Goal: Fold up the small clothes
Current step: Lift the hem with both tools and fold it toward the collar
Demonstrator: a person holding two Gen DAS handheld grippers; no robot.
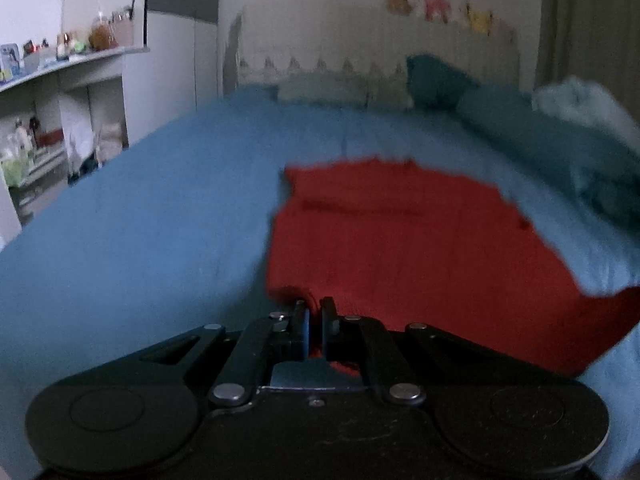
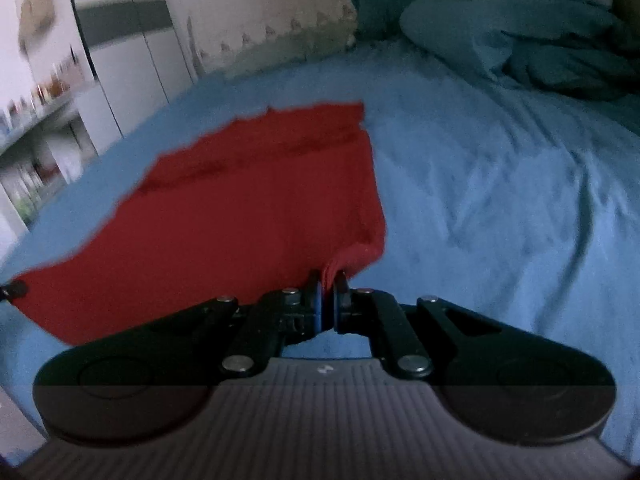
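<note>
A red garment (image 1: 416, 240) lies spread on the blue bed sheet (image 1: 140, 220). My left gripper (image 1: 315, 304) is shut on the garment's near left corner. In the right wrist view the same red garment (image 2: 248, 208) stretches away to the left, and my right gripper (image 2: 329, 278) is shut on its near right corner, which bunches up between the fingers. The tip of the left gripper (image 2: 14, 290) shows at the garment's far left corner in that view. Both views are blurred.
Teal pillows and a bunched duvet (image 2: 520, 40) lie at the head of the bed on the right. A white cloth (image 1: 580, 100) sits on them. A shelf with small items (image 1: 60, 56) and a wardrobe (image 2: 132, 60) stand to the left. The sheet (image 2: 500, 200) is wrinkled to the right.
</note>
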